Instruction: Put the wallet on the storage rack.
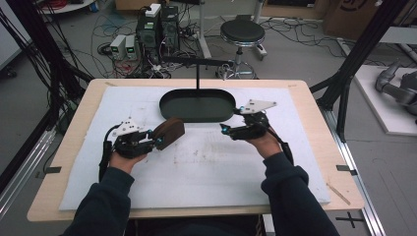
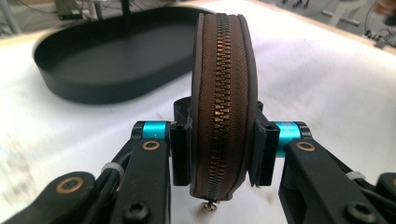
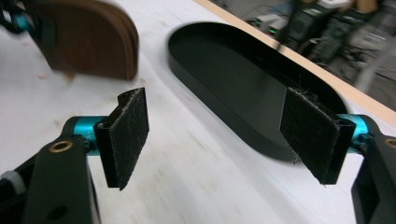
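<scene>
Standing on edge, brown zip case [image 2: 222,102], zipper facing camera.

A round, flat brown fabric zip case [image 2: 222,107] with a brass-coloured zipper running around its edge stands on edge, zipper edge facing the left gripper view's camera. The zipper is closed, its small metal pull hanging at the bottom. In the high view the case [image 1: 168,132] sits left of centre, just short of the black oval metal tray [image 1: 197,105].

one brown zip case [image 2: 219,93], one black oval tray [image 1: 197,105], two grippers
</scene>
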Demonstrator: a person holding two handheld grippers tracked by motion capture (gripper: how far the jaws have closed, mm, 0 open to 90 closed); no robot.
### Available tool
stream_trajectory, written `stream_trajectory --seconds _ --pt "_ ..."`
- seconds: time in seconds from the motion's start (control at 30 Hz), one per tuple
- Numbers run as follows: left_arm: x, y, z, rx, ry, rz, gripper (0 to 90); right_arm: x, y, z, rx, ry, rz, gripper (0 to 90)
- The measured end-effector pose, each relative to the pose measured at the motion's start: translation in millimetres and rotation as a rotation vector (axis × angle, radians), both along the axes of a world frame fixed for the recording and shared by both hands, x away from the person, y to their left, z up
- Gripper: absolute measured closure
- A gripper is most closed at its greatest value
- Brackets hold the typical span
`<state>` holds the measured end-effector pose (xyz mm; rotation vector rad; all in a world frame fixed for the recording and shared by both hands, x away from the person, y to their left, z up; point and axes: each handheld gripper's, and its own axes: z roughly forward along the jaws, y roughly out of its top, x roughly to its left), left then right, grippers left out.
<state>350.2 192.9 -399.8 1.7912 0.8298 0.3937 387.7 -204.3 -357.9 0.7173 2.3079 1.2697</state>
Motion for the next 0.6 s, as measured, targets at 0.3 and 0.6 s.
stream_trajectory --seconds 0.3,0.6 --pt "40.7 -7.7 30.0 -0.043 -0.012 0.022 66.9 -14.6 -64.0 -5.8 -0.010 -0.017 -0.112 24.6" --pt "85.8 -16.7 32.9 -0.051 0.061 0.041 66.9 -20.9 -99.5 -12.0 -0.006 -0.029 -0.186 24.3"
